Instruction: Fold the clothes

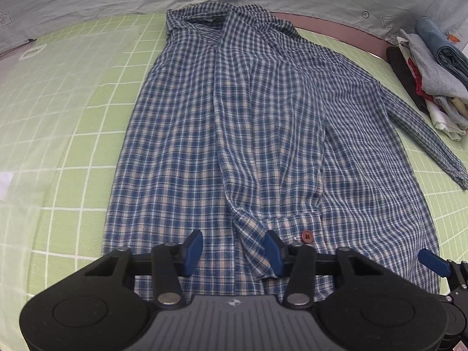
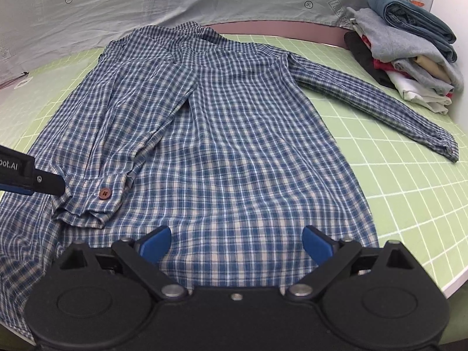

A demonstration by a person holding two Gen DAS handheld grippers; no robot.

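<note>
Shirt — blue plaid, long-sleeved — lies spread flat on the green gridded surface, collar at 12 o'clock. One sleeve is folded over the body, its cuff with a brown button ending at 6 o'clock; the other sleeve stretches out toward 3 o'clock. Left tongs stand partly apart over the folded cuff, cloth between the blue pads — whether they press on it I cannot tell. Right tongs gape wide above the hem, holding nothing. A stack of folded clothes sits at 2 o'clock.
</note>
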